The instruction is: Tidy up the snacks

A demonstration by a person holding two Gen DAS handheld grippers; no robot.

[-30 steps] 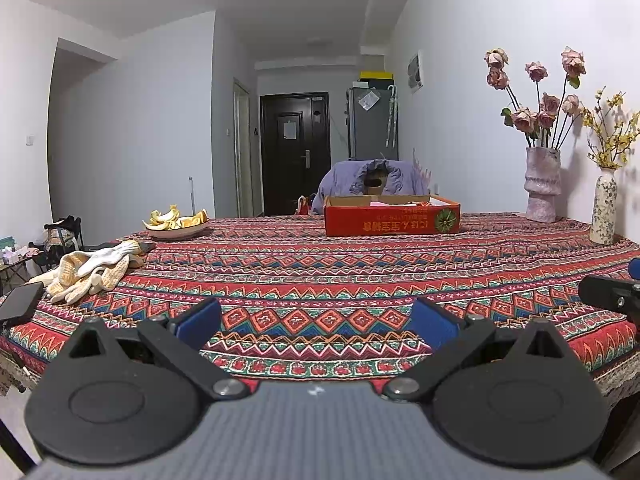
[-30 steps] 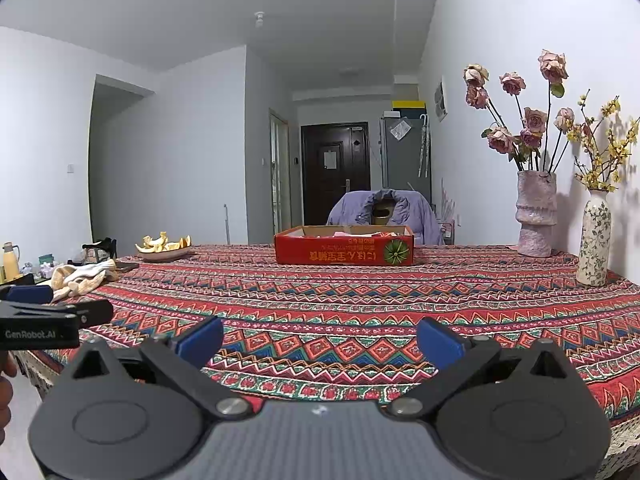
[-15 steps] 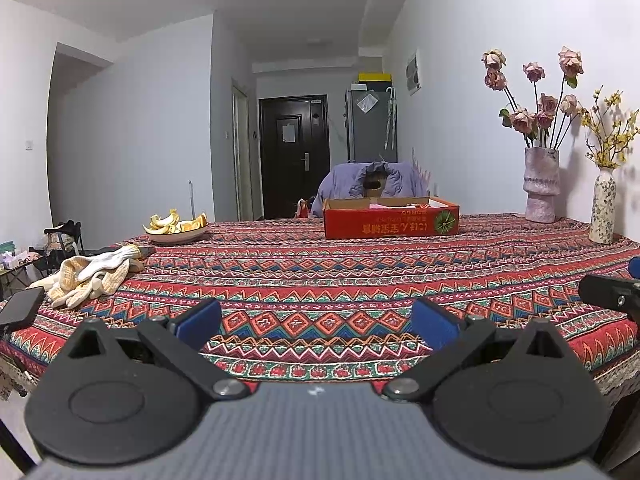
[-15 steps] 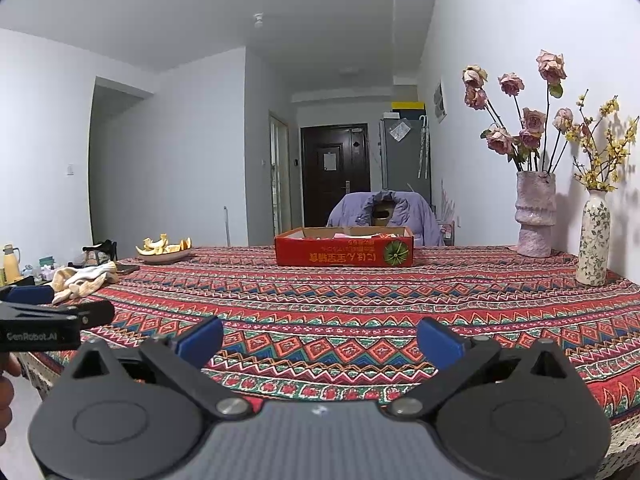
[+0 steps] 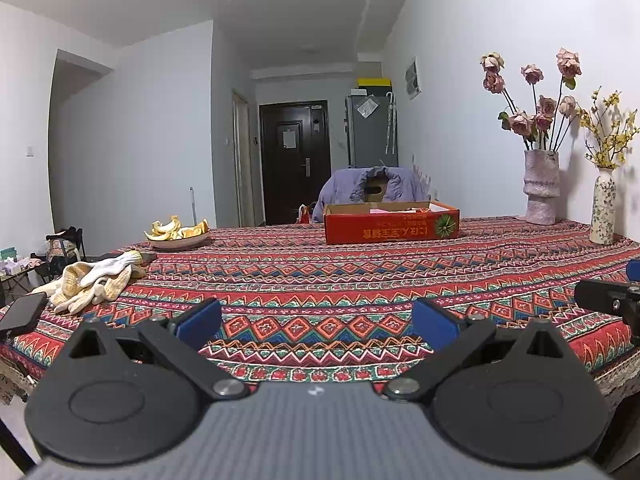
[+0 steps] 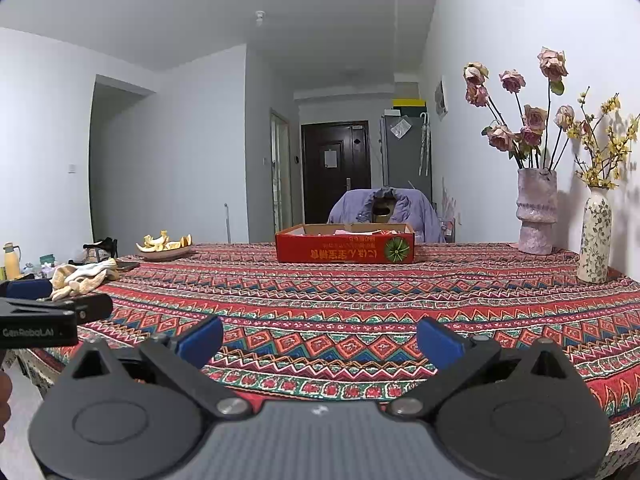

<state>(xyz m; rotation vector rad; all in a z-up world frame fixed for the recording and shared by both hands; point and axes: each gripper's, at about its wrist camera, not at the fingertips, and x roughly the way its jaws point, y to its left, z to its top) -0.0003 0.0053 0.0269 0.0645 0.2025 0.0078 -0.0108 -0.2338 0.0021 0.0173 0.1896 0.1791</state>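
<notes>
While both claws sit at the near table [image 5: 320, 276] edge, the red box [image 5: 391, 229] is straight ahead at the far end, well apart from either. Its long side runs left-right, facing us. The left gripper [image 5: 316, 320] and right gripper [image 6: 320, 338] are both spread wide, nothing in them. I'd say the right one is a touch better lined up, since the box [image 6: 345, 248] sits nearly dead centre in its view. Something pink and white pokes over the box rim, probably the snacks, but can't tell what. A plate of peels [image 5: 178, 232] sits off to the left, with gloves [image 5: 94, 280] nearer.
</notes>
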